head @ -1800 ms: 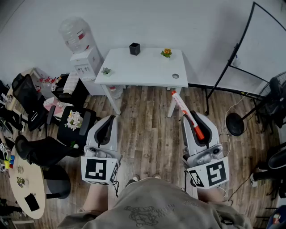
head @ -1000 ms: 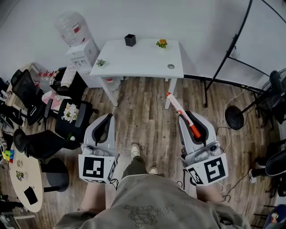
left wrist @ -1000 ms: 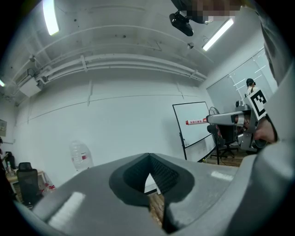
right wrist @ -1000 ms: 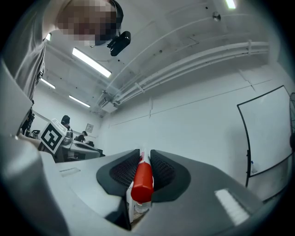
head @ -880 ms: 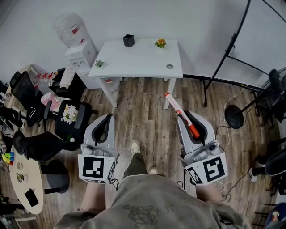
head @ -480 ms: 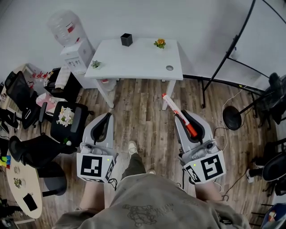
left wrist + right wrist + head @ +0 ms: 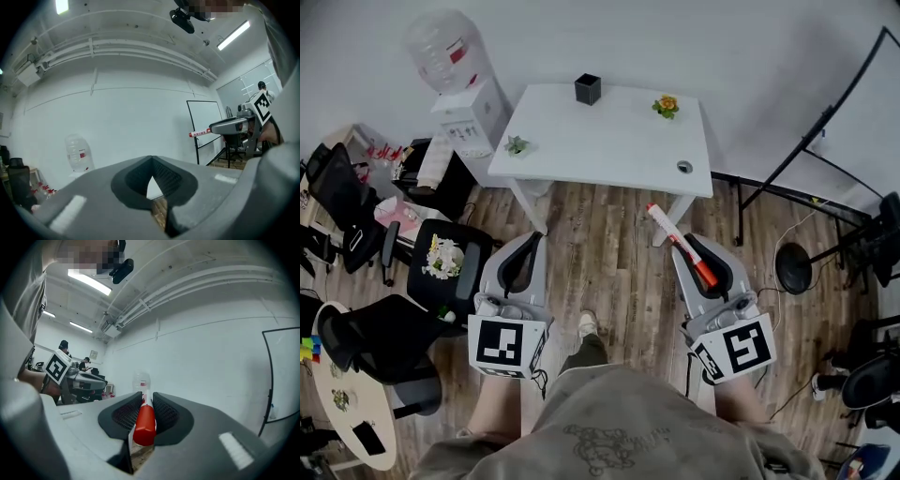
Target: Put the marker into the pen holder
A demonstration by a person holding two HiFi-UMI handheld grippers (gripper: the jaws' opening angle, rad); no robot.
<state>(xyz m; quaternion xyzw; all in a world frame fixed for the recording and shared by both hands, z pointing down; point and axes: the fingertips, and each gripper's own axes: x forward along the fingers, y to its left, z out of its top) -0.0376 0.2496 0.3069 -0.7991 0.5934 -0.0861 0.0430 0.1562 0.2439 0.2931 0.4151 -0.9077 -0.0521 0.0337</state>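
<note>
Count: one marker [image 7: 667, 226], one black pen holder [image 7: 587, 89], one white table [image 7: 609, 145], two grippers. Also on the table are two small plant ornaments: an orange-flowered one [image 7: 667, 105] and a green one [image 7: 517, 145].

The right gripper [image 7: 690, 246] is clamped on the marker, jaws part-way apart. In the right gripper view the red end sits between the pads, and the white barrel sticks out forward past the tips. The left gripper [image 7: 531, 242] is closed, tips meeting with nothing between them. I'm holding both about level, side by side.

The marker is over the wood floor [image 7: 609, 272], its tip near the table's front right leg. That's well short of the pen holder, which stands upright at the table's far edge, left of the orange flower.

Compared with half a second ago, the grip hasn't changed and the marker sits in the jaws at the same angle. The table has shifted right in the head view, and its front edge is now closer to the marker tip. The shoe on the floor between the grippers has moved too.
</note>
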